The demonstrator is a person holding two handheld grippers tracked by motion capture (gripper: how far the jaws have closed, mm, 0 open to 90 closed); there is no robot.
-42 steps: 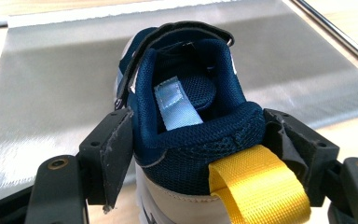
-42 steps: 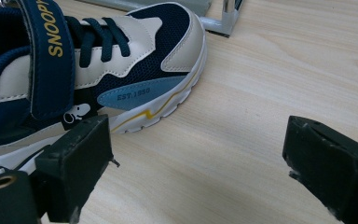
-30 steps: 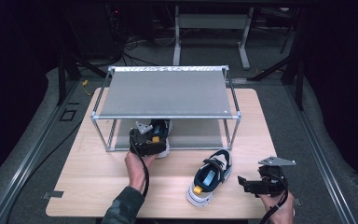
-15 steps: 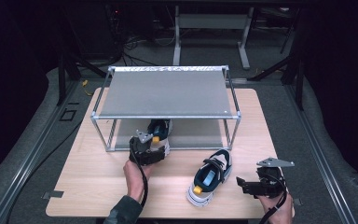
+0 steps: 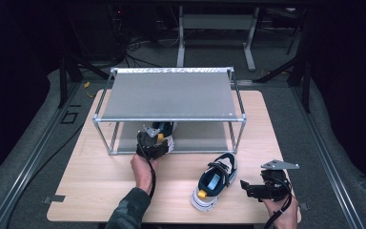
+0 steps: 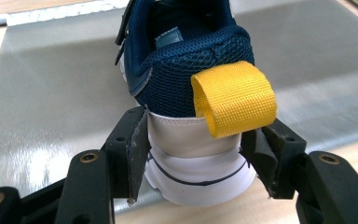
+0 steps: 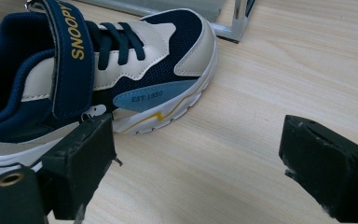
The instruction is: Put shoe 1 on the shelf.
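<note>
under the rack [image 5: 171, 95] at the left, the left hand-held gripper [image 6: 193, 154] has just been closing, and its jaws now clamp the white heel of the first shoe [image 6: 191, 84] on the lower shelf [image 6: 51, 93]. judging by that, the shoe can be moved. right of it, the second shoe [image 5: 214, 183] lies on the counter [image 5: 90, 176], with the right hand-held gripper [image 7: 196, 158] wide and empty beside it.

I see a lab test cell: dark curtained surround, floor rails [image 5: 33, 157], loose cables [image 5: 138, 47], and a lone wooden tabletop [image 5: 100, 191].
</note>
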